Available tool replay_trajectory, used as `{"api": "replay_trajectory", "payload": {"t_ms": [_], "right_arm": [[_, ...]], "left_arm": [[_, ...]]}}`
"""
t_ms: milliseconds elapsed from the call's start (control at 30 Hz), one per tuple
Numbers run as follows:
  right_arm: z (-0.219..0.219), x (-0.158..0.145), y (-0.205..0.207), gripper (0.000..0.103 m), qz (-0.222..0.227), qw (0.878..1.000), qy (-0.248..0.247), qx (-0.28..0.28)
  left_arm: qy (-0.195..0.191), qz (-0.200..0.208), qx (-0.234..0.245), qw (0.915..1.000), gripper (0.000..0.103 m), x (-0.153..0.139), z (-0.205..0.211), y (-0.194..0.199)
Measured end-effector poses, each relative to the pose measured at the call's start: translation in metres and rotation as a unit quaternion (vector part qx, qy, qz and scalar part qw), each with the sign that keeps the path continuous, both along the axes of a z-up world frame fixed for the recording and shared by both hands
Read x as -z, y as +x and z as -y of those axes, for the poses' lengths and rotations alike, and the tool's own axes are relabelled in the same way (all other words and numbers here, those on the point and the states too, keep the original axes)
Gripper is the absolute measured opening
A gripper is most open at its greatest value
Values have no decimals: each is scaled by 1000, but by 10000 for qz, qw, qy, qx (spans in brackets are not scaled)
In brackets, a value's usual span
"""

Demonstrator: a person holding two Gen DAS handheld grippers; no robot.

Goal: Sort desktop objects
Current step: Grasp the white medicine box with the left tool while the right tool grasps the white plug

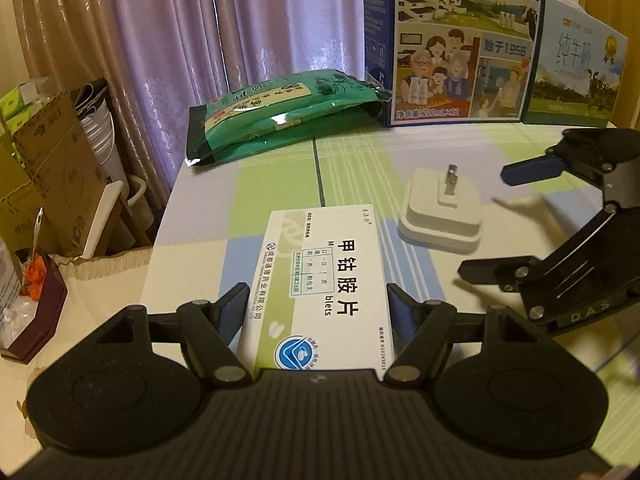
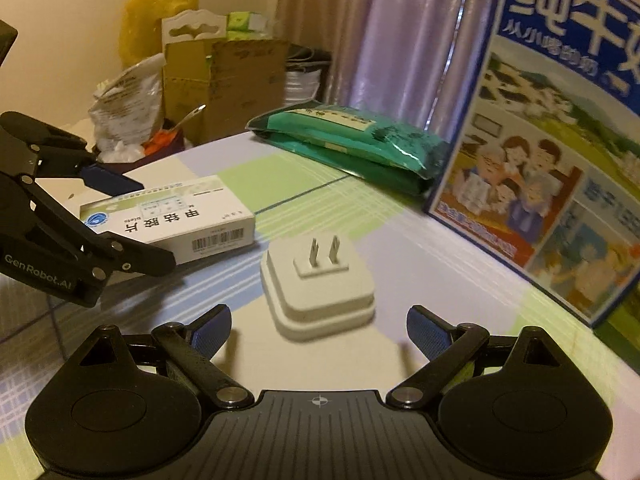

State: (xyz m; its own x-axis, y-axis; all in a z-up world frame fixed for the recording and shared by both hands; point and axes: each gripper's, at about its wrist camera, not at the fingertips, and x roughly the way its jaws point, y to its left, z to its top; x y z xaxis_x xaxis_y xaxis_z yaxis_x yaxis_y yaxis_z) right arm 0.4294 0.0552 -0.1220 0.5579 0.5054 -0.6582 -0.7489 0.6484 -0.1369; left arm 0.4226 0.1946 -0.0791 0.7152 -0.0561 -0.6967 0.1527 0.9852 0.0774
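A white and green medicine box (image 1: 320, 280) lies on the checked tablecloth (image 1: 352, 168), and my left gripper (image 1: 316, 308) is shut on its long sides. From the right wrist view the same box (image 2: 172, 220) rests flat on the table, one finger of the left gripper (image 2: 156, 224) behind it and one in front. A white charger plug (image 2: 320, 284) lies prongs up just ahead of my open right gripper (image 2: 319, 332), beyond its fingertips. In the left wrist view the plug (image 1: 440, 216) sits right of the box, with the right gripper (image 1: 484, 220) open beside it.
A green foil bag (image 1: 280, 116) lies at the back of the table. A tall blue milk carton case (image 1: 460, 40) and a second case (image 1: 576, 72) stand at the back right. Past the table's left edge are cardboard boxes (image 1: 48, 160) and a dark red box (image 1: 36, 300).
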Motion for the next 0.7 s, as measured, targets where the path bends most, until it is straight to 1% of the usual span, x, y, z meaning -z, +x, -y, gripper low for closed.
{"api": "replay_trajectory", "payload": {"t_ms": [167,267,333,400,433,500,567,700], "right_arm": [[-8,6,18,92,-125,9999,58,15],[-14,6,22,92,-80,9999,-1,-134],[-17,8,23,92,25,9997,-71,-243],[-17,7,27,91,-88,9997,-17,-247],[-17,7,30,90,-156,9996,12,-229],[-14,5,28,68,-250,9994,126,-227],[-12,4,25,64,-285,9994,170,-61],[-5,2,6,64,-284,9987,106,405]], "left_arm": [[-21,26,54,10000,69,2,-1,7],[-51,42,83,9999,69,3,-1,8],[-20,29,137,9999,68,5,-1,9],[-37,33,156,9999,68,6,-3,8],[-59,41,145,9999,68,7,-4,7],[-76,67,145,9998,69,7,-5,5],[-67,60,151,9998,69,7,-5,1],[-119,-1,159,9998,68,5,3,-14]]}}
